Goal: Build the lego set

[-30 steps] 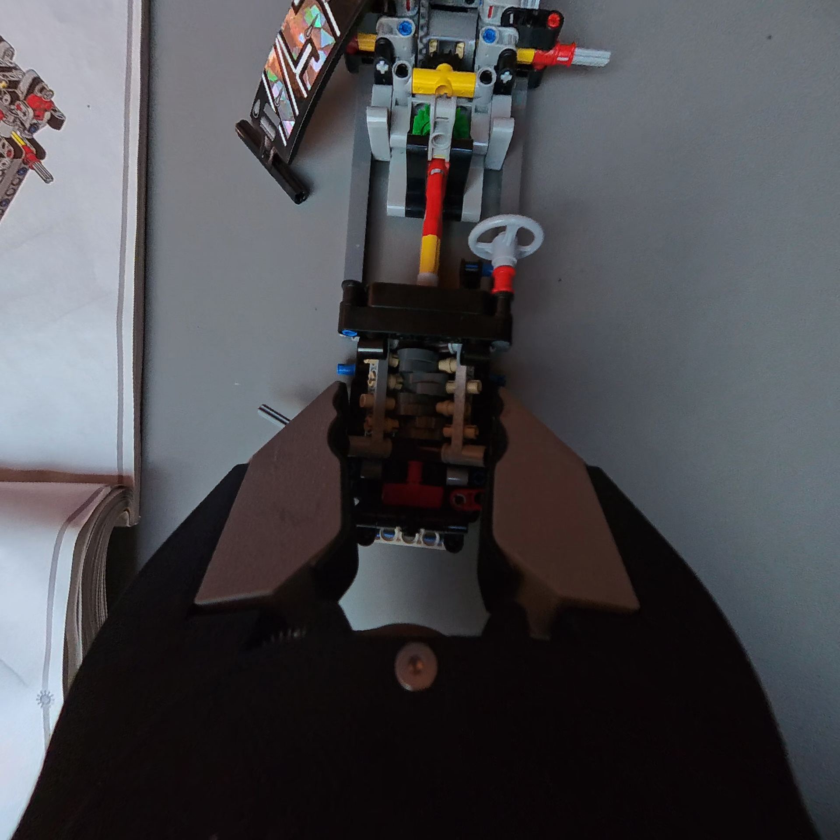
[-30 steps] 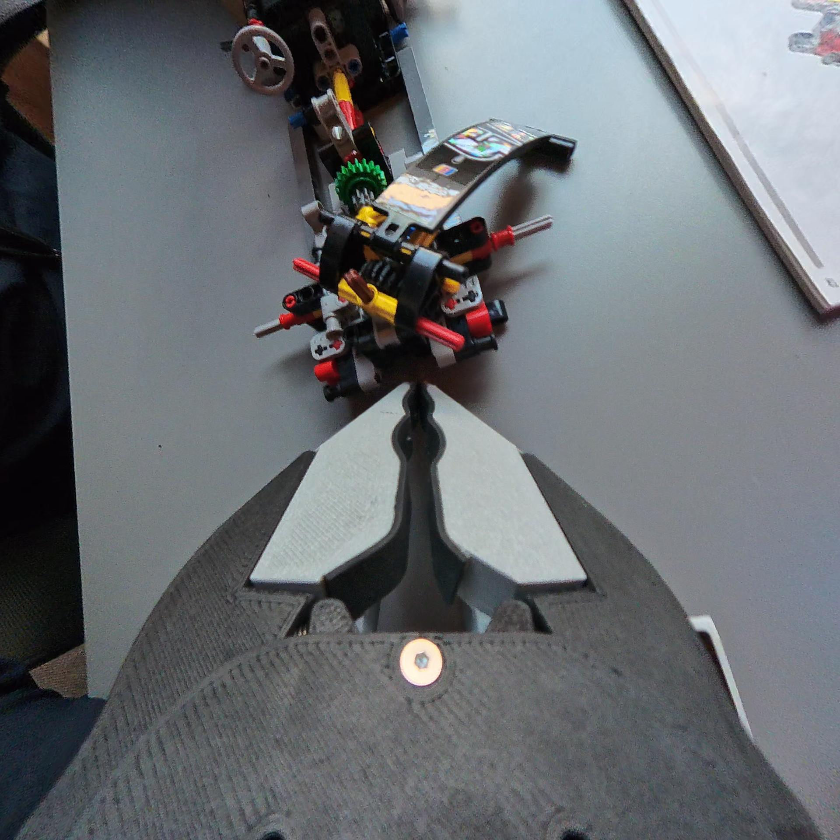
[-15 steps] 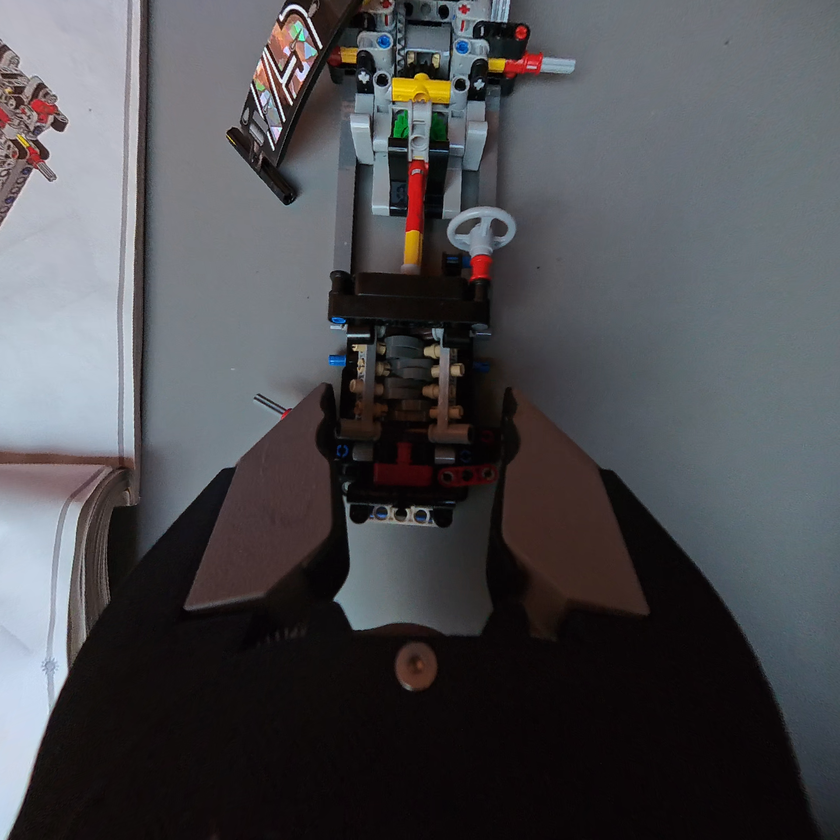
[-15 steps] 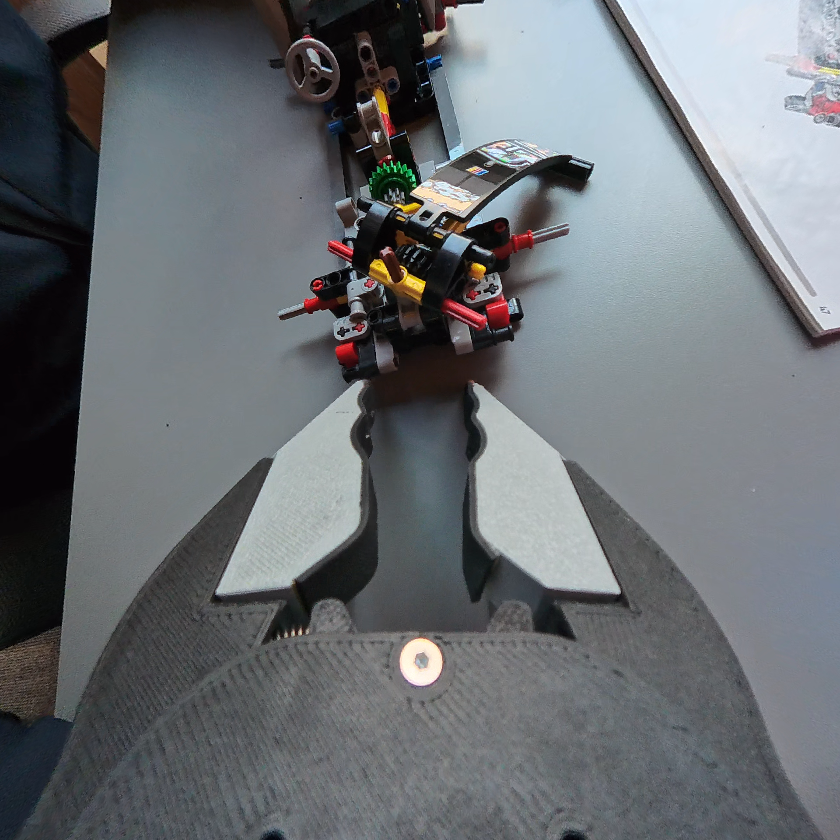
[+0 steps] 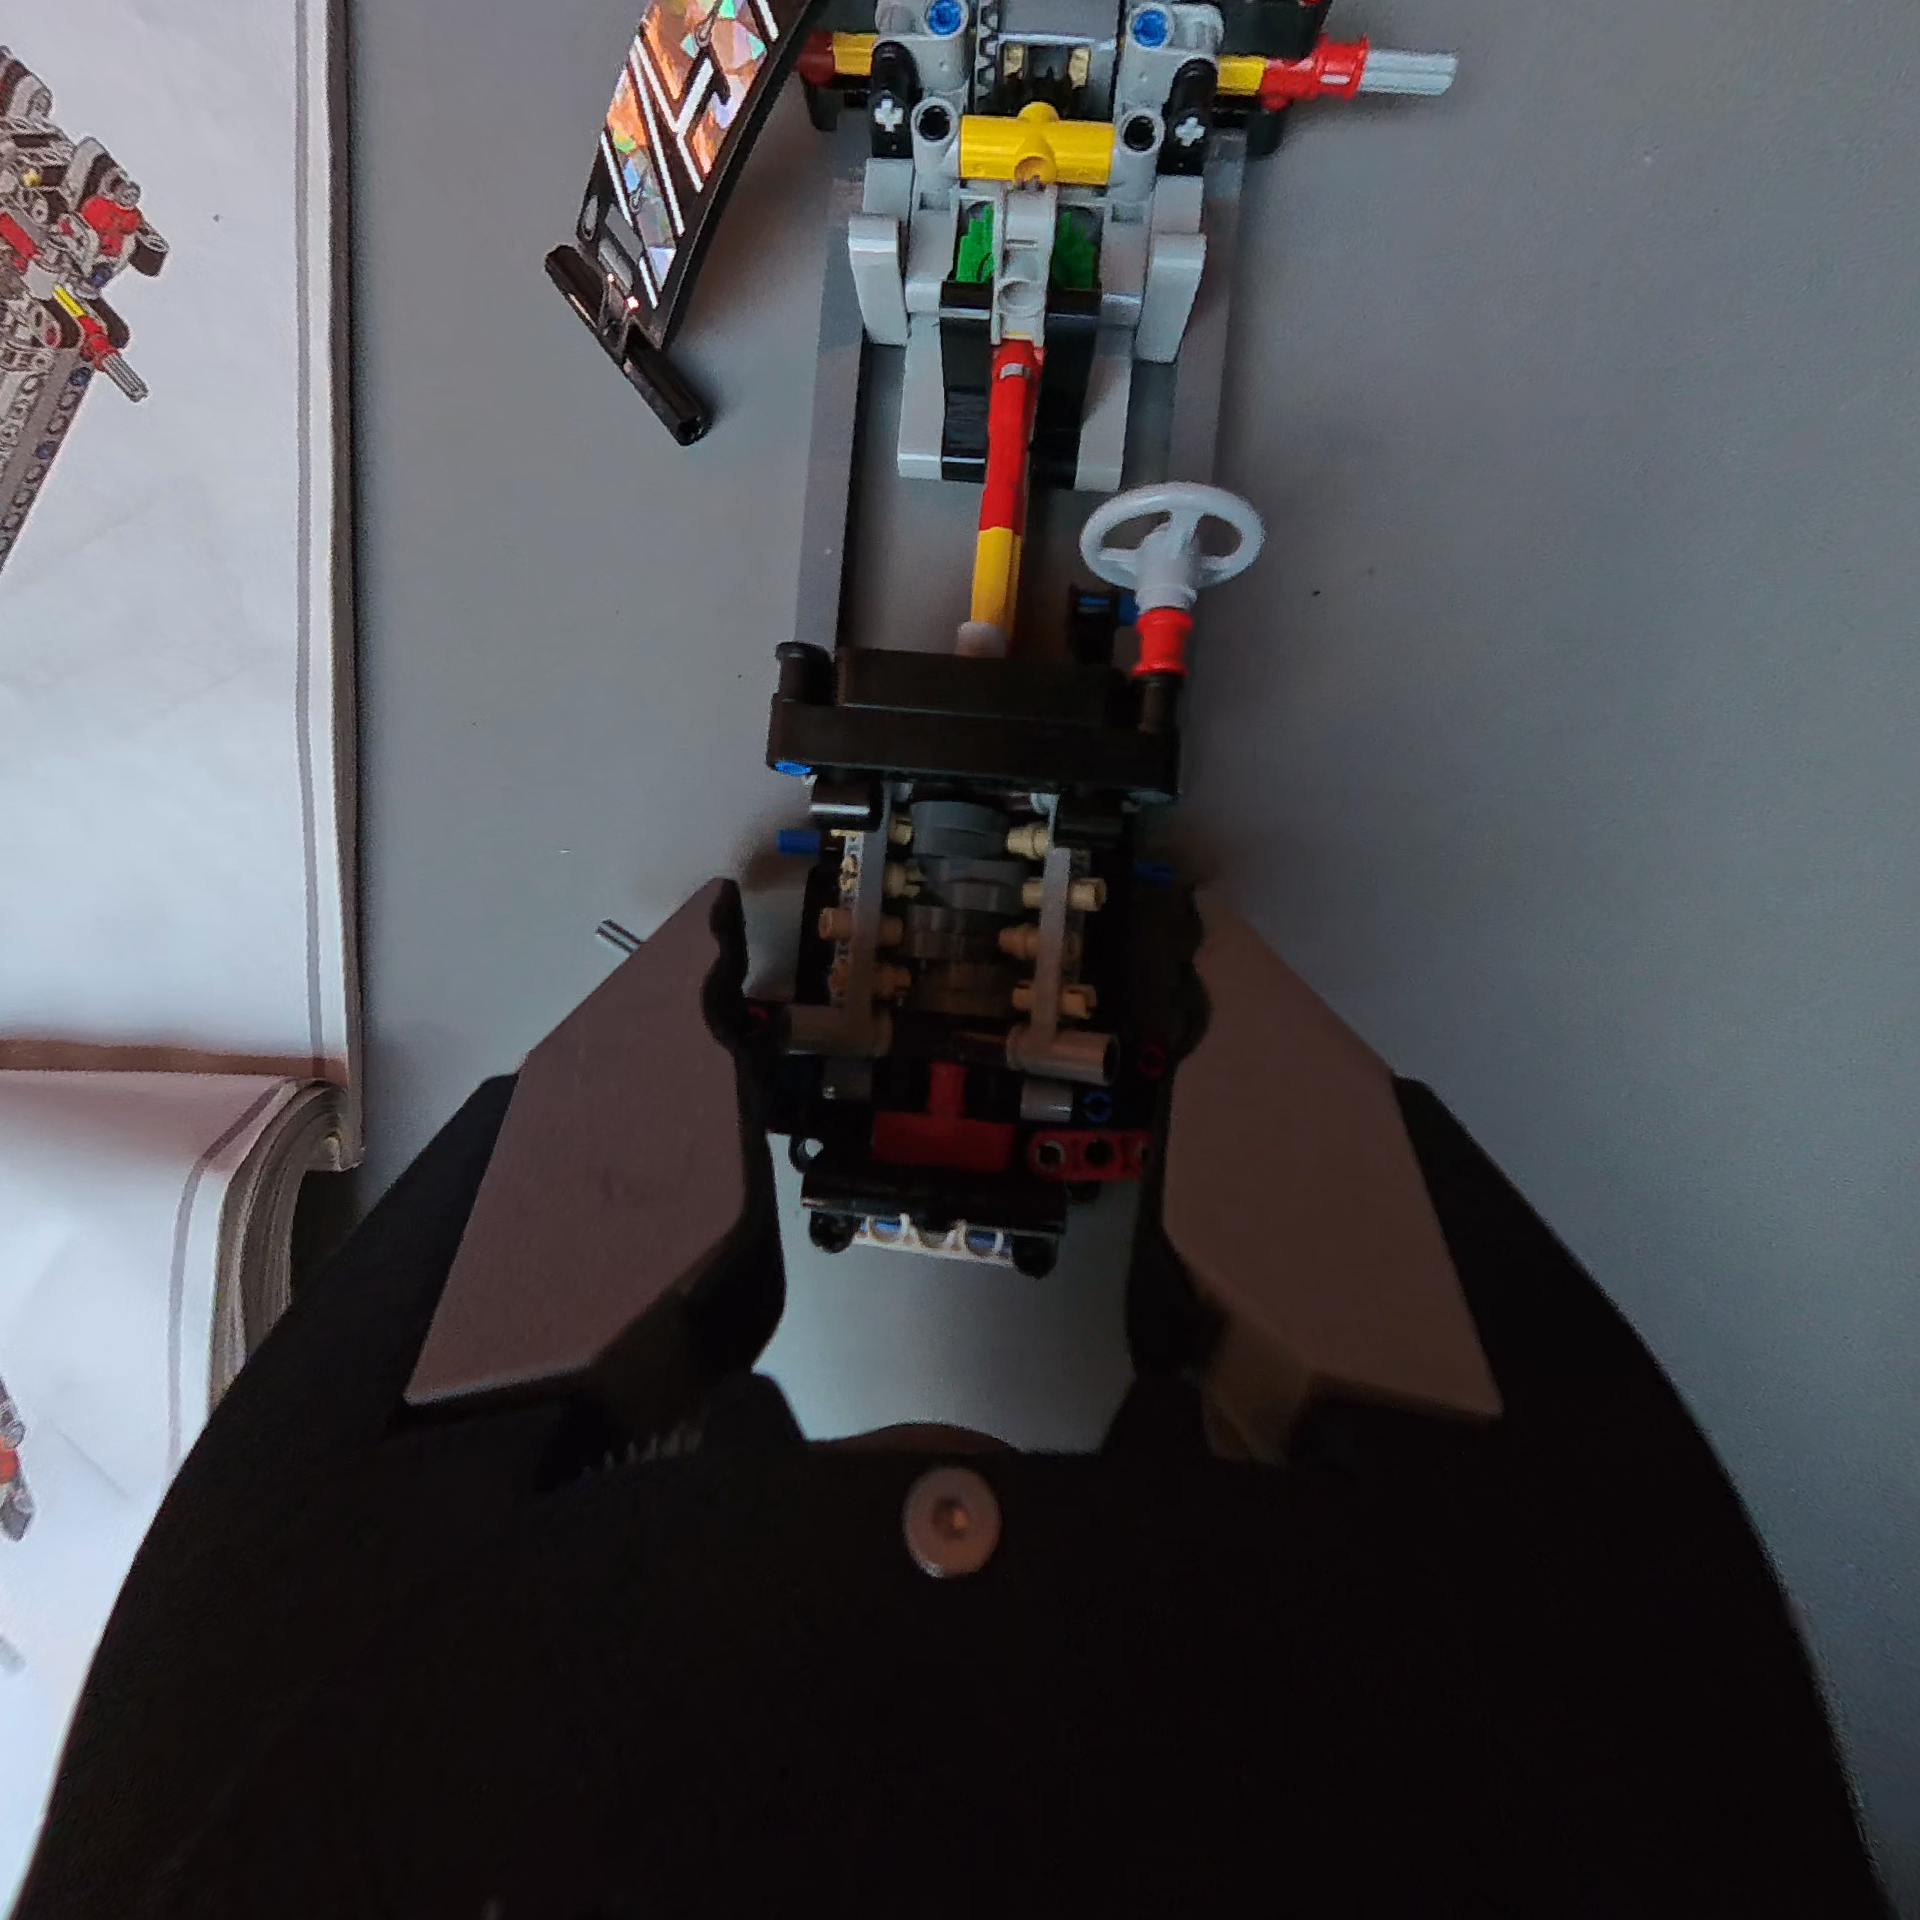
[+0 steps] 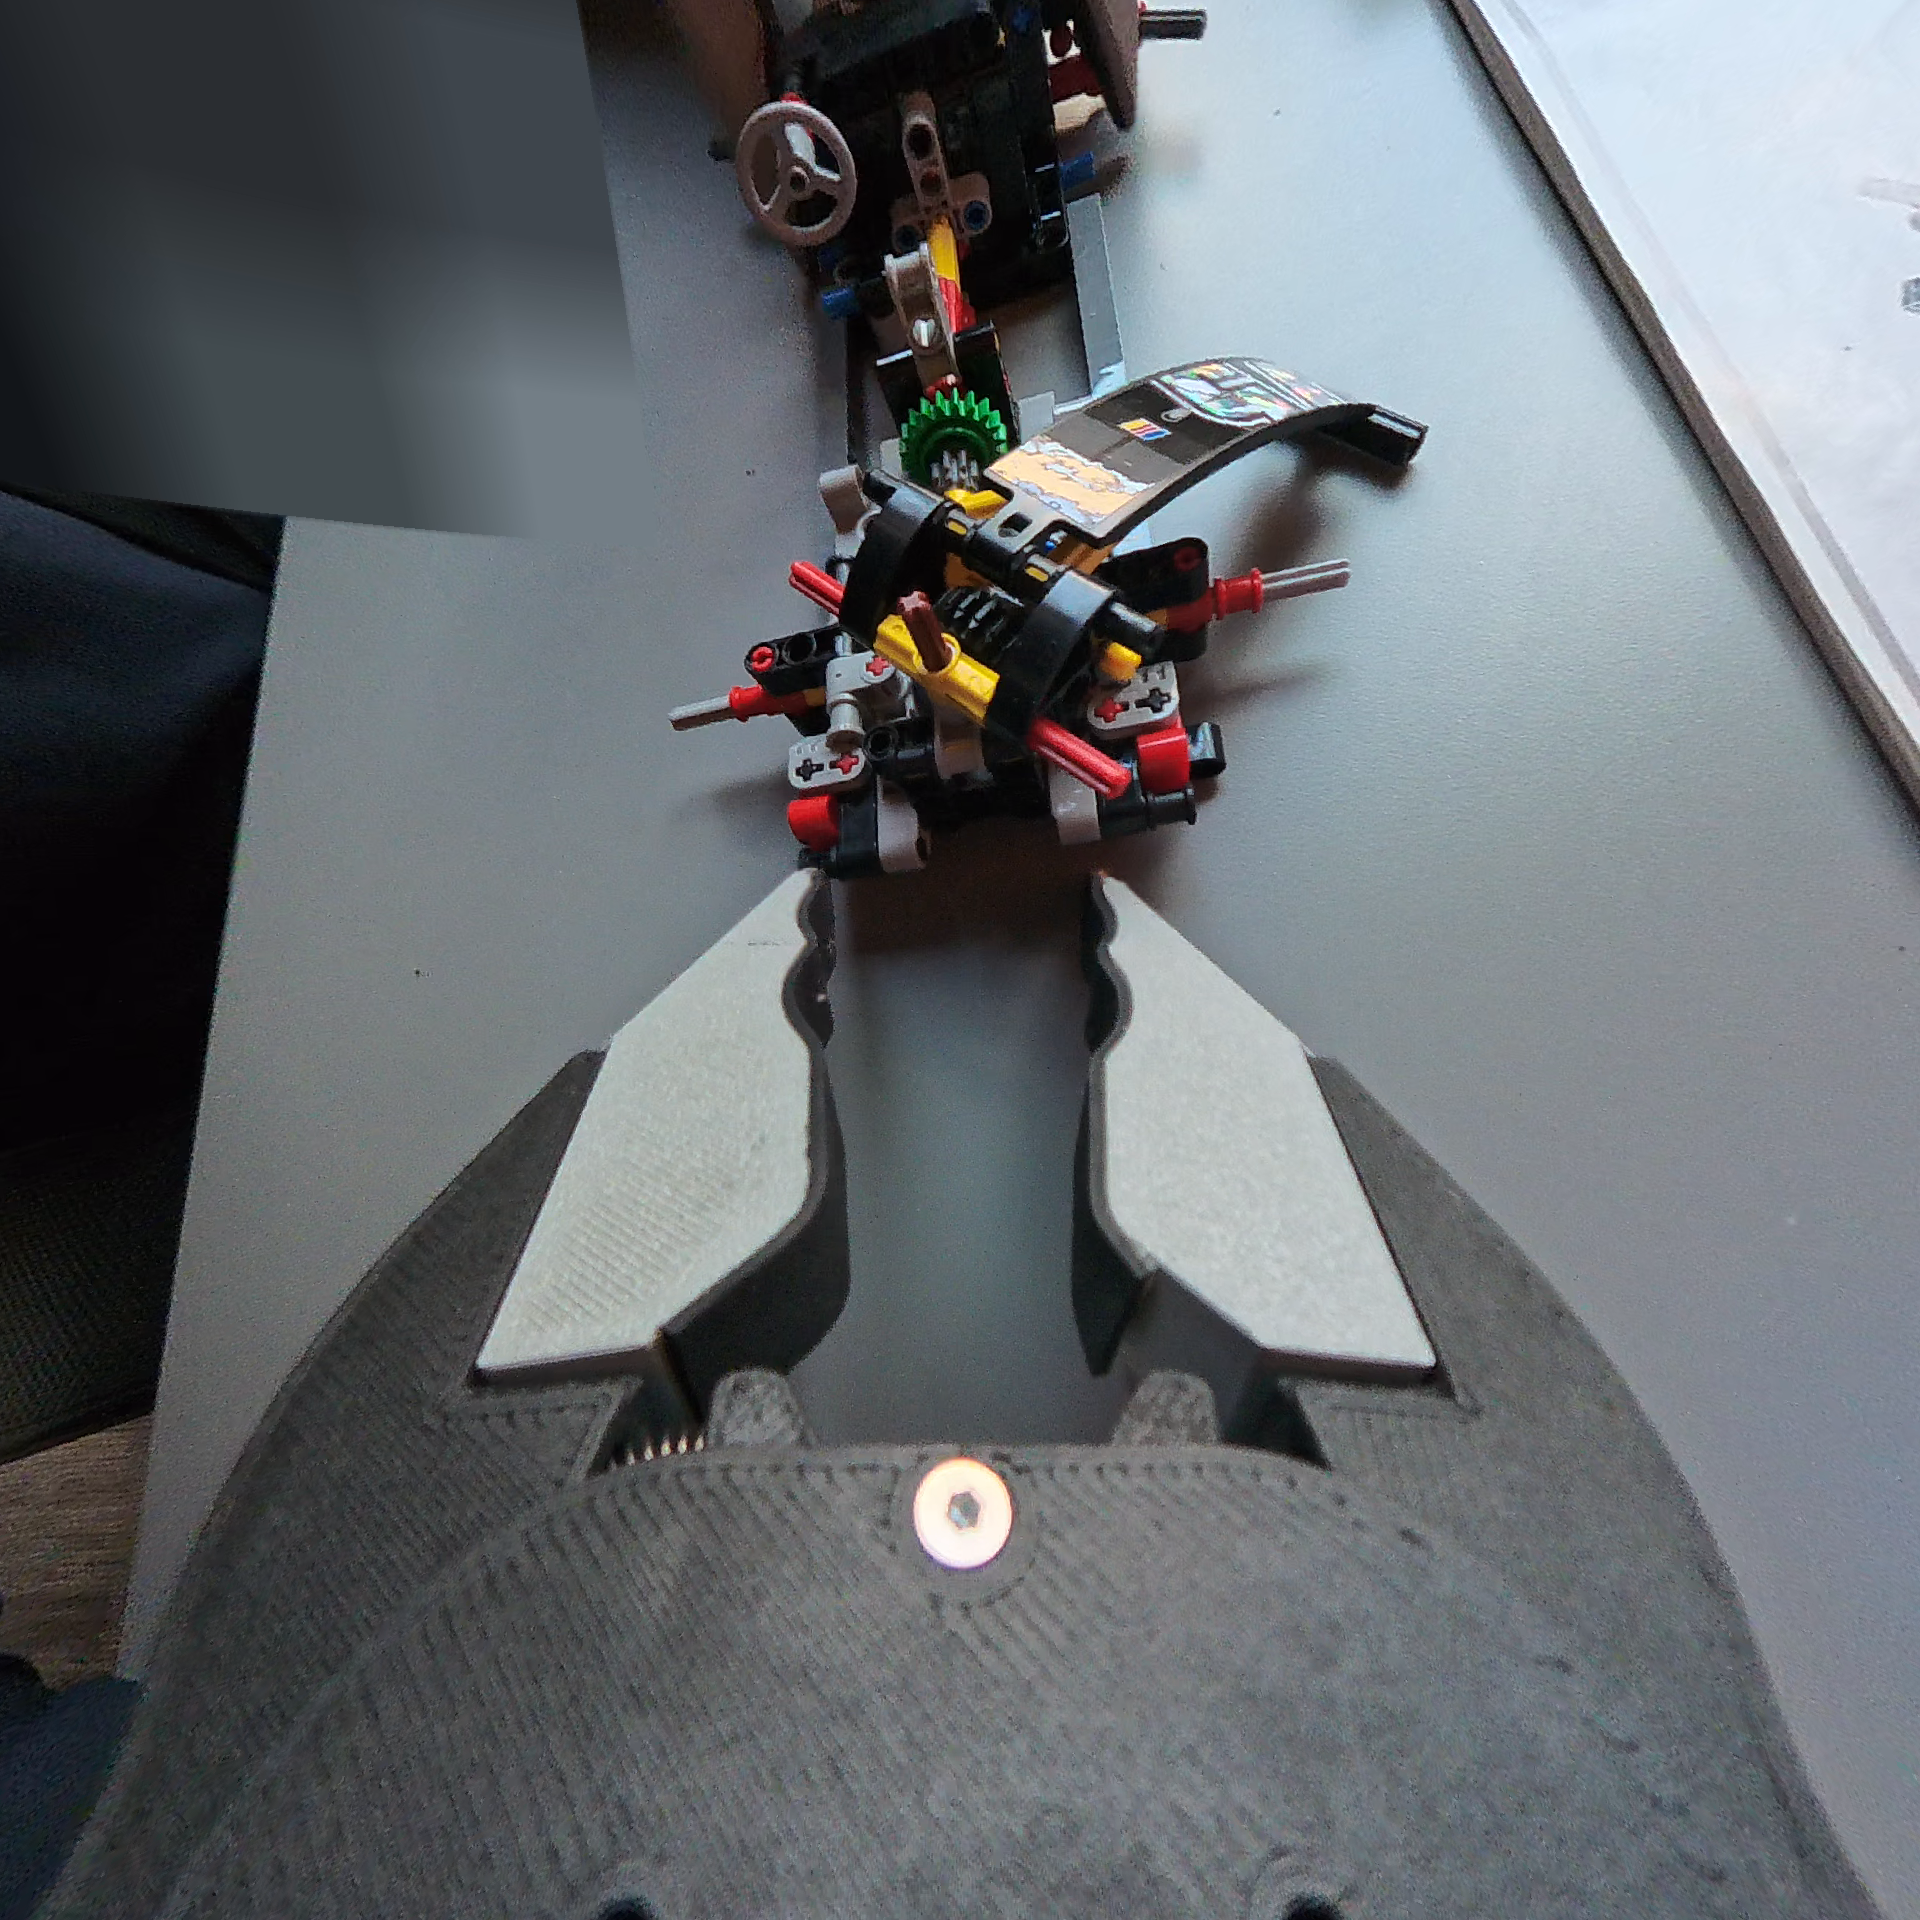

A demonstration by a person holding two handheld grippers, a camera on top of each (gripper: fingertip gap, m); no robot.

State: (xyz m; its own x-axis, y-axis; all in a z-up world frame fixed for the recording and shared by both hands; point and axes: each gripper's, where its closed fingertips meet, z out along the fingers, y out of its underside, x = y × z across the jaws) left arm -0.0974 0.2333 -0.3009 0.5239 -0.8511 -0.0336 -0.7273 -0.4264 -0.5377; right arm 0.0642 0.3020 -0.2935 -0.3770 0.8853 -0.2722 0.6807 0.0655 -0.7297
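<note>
While the toy car frame [image 5: 966, 727] lay flat on the grey counter [image 5: 1558, 727], the left gripper [image 5: 961, 935] stood wide open around its near end. That end was a black block with tan pegs and a red piece. A thin strip of grey counter showed between the left finger [image 5: 623, 1091] and the block. On the other side it was too dark to tell if the finger touched. Nothing was being squeezed.

Farther along the frame stood a small grey steering wheel [image 5: 1172, 535], a red and yellow rod [image 5: 1003, 499], and a green gear [image 5: 977, 249]. A curved black panel with shiny stickers [image 5: 675, 177] leaned off to the side of the frame. An open instruction book [image 5: 156, 623] lay on the counter beside it all.

At the other end of the frame, the right gripper [image 6: 961, 904] was partly open and held nothing. Its fingertips [image 6: 800, 904] sat just short of the busy bunch of red, black, grey and yellow bricks [image 6: 987, 707]. Only bare counter lay between the fingers.
</note>
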